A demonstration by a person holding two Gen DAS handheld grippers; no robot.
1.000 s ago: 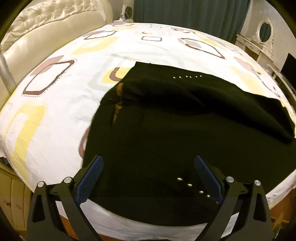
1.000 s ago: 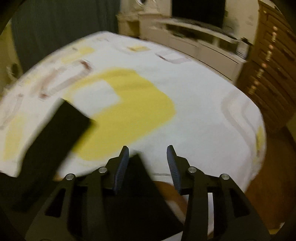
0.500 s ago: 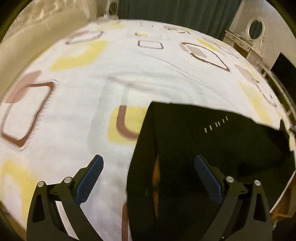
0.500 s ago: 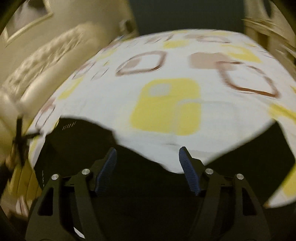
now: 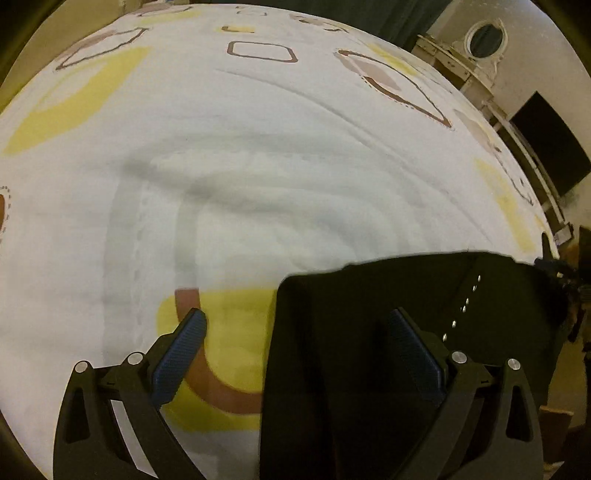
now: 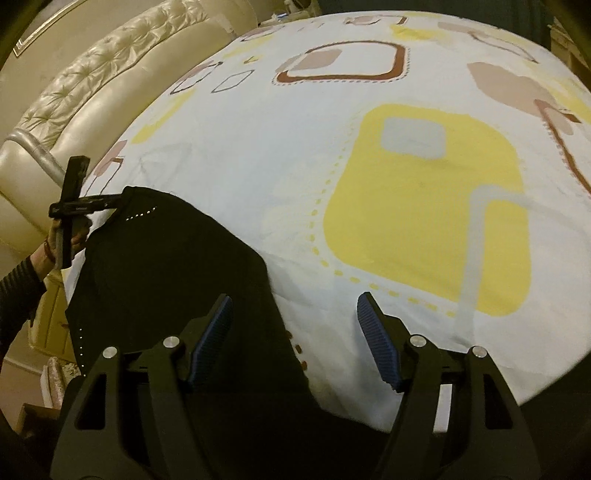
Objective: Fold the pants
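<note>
Black pants (image 5: 369, 350) being spread on patterned bedsheet (image 5: 258, 166); left gripper (image 5: 295, 332) and right gripper (image 6: 295, 317) being held above pants edge (fingers wide apart, nothing gripped).

no readable text, labels or numbers

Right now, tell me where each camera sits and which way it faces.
Left wrist: on the left gripper, jaws open, facing across the bed toward a dresser with an oval mirror; black pants lie lower right.
Right wrist: on the right gripper, jaws open, facing the tufted headboard; the person's left hand shows at the far left.
Shared: the pants and the patterned sheet.
</note>
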